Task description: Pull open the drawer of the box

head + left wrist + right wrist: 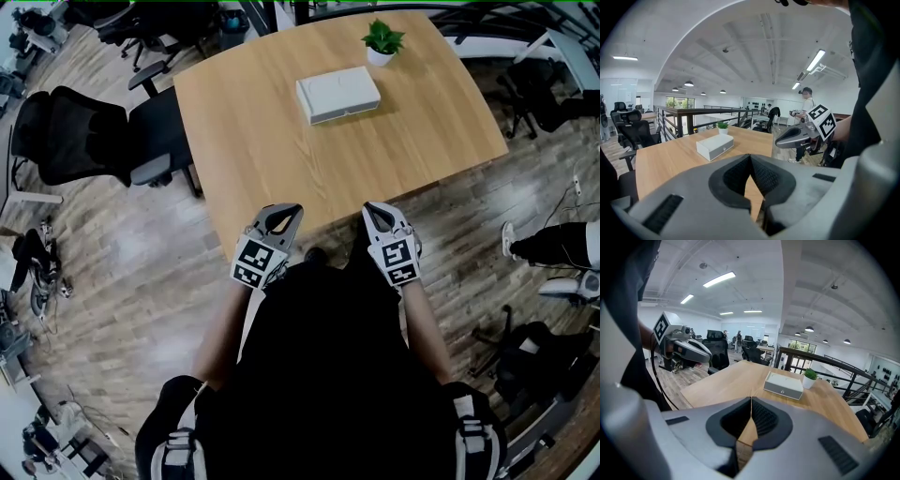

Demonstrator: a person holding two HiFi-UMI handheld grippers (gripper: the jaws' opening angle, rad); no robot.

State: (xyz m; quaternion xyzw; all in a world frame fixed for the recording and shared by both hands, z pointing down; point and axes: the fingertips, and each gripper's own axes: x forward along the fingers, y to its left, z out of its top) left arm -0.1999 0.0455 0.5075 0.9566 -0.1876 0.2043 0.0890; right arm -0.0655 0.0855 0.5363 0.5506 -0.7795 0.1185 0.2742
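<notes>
Closest in, the left hand-held gripper [281, 214] and the right hand-held gripper [375, 211] hang side by side in front of the person's dark torso. They are just off the near edge of the table [281, 159] and touch nothing. Each gripper's own view shows its jaws pressed together at the tips with nothing pinched between them.

The near half of the table is bare wood. The box [337, 94] lies towards the far edge, a little right of centre and well apart from both grippers. It is white, low and flat. Its grey drawer front [783, 390] faces the near edge and carries a small round knob [782, 391] at its middle. Just beyond it, by the far right corner, stands a potted plant [382, 42]. Black office chairs [84, 141] stand off the left edge.

The reach has not begun. The box looks rigid and probably light, so a pull on the drawer is likely to drag the whole box across the smooth wood. One gripper should therefore press down on the top or brace the back. The knob is the only place to take hold. It is small and may be slick, so it needs a centred pinch and a straight, level pull towards the near edge.
</notes>
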